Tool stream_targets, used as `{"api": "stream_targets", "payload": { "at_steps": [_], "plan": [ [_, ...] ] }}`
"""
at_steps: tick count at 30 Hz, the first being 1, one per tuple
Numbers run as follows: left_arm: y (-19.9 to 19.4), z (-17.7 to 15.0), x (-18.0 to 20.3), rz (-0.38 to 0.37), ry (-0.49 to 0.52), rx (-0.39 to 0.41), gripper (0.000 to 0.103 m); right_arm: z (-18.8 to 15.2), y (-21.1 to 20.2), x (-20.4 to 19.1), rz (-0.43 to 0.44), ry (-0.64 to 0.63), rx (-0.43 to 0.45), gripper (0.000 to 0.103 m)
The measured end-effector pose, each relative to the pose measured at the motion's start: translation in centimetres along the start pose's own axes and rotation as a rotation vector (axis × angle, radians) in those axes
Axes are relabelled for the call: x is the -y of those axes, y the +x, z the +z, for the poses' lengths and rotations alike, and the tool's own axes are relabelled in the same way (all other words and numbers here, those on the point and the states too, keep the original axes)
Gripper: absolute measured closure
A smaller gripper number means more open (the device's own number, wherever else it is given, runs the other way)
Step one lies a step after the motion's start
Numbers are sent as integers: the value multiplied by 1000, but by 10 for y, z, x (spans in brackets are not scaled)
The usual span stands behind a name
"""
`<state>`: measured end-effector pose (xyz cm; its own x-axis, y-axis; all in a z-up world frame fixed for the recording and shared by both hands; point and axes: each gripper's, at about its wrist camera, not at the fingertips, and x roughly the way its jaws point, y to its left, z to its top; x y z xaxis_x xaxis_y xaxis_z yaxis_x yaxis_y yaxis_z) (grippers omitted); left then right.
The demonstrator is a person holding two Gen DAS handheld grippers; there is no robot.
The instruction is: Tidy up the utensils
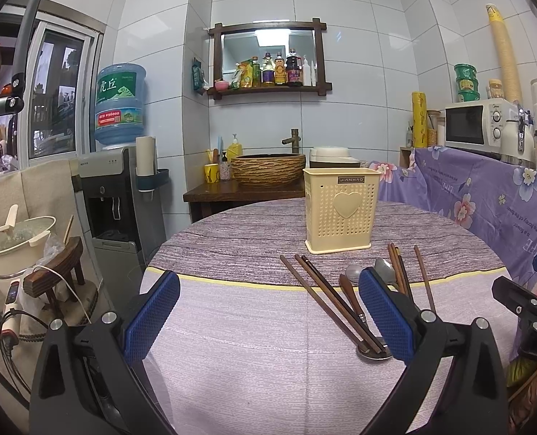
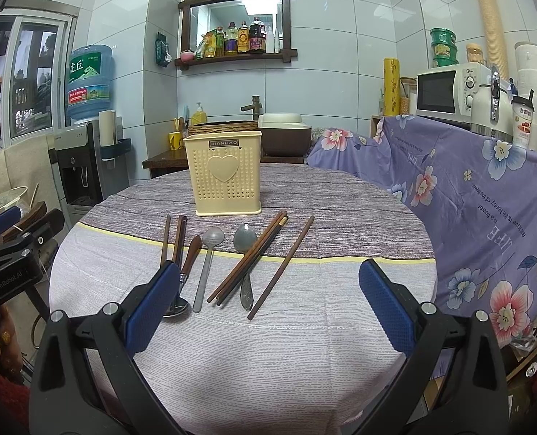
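The left gripper [image 1: 268, 311] is hanging over the near part of the round table [image 1: 232, 362] with its jaws spread wide and nothing between them. The right gripper [image 2: 268, 297] is hovering likewise, wide apart and gripping nothing.

From the right wrist view, the utensils are lying flat on the cloth just ahead, toward 12 o'clock. A pale spoon [image 2: 207, 268] and a grey metal spoon [image 2: 246, 250] are lying side by side, a bundle of brown chopsticks [image 2: 248, 259] is crossing the grey spoon, and a single chopstick [image 2: 281, 268] is sitting at about 1 o'clock. At 11 o'clock, beside the left fingertip, more chopsticks [image 2: 177, 239] and a wooden-handled spoon [image 2: 188, 261] are lying.

Beyond them, at 12 o'clock, the cream utensil holder [image 2: 225, 177] is standing upright, apart from the utensils.
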<state>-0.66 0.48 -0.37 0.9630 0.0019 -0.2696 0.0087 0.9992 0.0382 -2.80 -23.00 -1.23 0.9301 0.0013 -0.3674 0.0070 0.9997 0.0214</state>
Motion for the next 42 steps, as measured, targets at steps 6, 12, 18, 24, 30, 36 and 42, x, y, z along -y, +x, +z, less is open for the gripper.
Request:
{"api": "stream_targets", "payload": {
  "at_steps": [6,12,18,24,30,36,42],
  "plan": [
    [0,0,-1,0,0,-1,5,-1,2,-2,0,-1,-3,5],
    [0,-1,-1,0,0,-2,5,-1,3,-1,0,0,-4,5],
    [2,-1,-2,1,2,-10,5,-3,5,-3,0,2,-9,5],
    [4,-2,0,5,6,-19,5,-4,7,-3,-3,7,-20,5],
    [9,-4,2,3,10,-36,5,-3,10,-1,-16,7,-38,5],
    [25,-1,-1,3,39,-121,5,5,24,16,-115,2,-72,5],
    [59,8,-21,-18,21,-240,5,10,55,46,-167,58,-181,5]
  ]
}}
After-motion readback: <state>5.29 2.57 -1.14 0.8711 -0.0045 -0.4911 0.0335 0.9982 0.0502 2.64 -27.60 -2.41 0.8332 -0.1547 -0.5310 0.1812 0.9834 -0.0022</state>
